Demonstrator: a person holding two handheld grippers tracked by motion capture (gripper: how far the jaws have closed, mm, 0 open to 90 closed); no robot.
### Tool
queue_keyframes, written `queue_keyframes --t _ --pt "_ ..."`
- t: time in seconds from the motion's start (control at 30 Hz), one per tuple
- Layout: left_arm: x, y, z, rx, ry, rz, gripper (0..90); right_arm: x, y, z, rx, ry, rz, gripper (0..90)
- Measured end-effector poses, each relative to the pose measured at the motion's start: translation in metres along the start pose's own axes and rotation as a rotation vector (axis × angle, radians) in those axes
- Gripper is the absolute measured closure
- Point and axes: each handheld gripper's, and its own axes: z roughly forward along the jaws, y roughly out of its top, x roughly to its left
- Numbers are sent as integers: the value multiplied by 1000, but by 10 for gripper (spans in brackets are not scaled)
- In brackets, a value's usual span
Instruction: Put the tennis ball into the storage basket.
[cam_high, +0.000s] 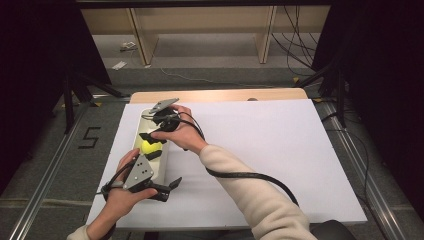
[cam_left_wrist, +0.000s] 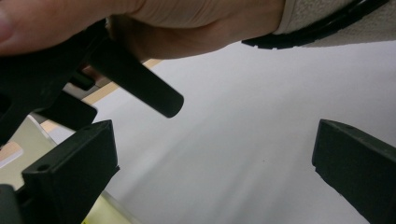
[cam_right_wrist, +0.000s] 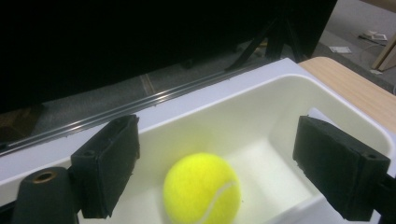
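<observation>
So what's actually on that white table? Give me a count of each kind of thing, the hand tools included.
Tennis ball, yellow: 1
Tray, white: 1
Handheld grippers: 2, the left gripper and the right gripper
Total: 4

Right gripper (cam_right_wrist: 215, 158) hangs over the long cream plastic tray (cam_right_wrist: 280, 121), its two black padded jaws spread wide apart. Between them, down on the tray floor, sits a bright yellow fuzzy tennis ball (cam_right_wrist: 201, 189), untouched by either jaw.
</observation>
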Motion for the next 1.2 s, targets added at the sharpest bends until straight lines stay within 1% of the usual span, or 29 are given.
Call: queue_keyframes --t 0.07,0.27,0.53,1.0,1.07,1.2 --pt "0 0 0 1 1 0 0 -2 -3 -6 -10 3 11 154" --pt "0 0 1 3 -1 0 0 -12 -13 -29 -29 -20 32 156" --pt "0 0 1 2 0 -9 0 -23 -25 -54 -31 -42 50 157" --pt "0 0 0 0 4 -11 0 -27 -39 -84 -39 -68 54 159" --pt "0 0 0 1 4 -11 0 -27 -42 -88 -46 -64 67 159" --pt "0 0 0 2 4 -10 0 -26 -47 -94 -48 -63 69 159"
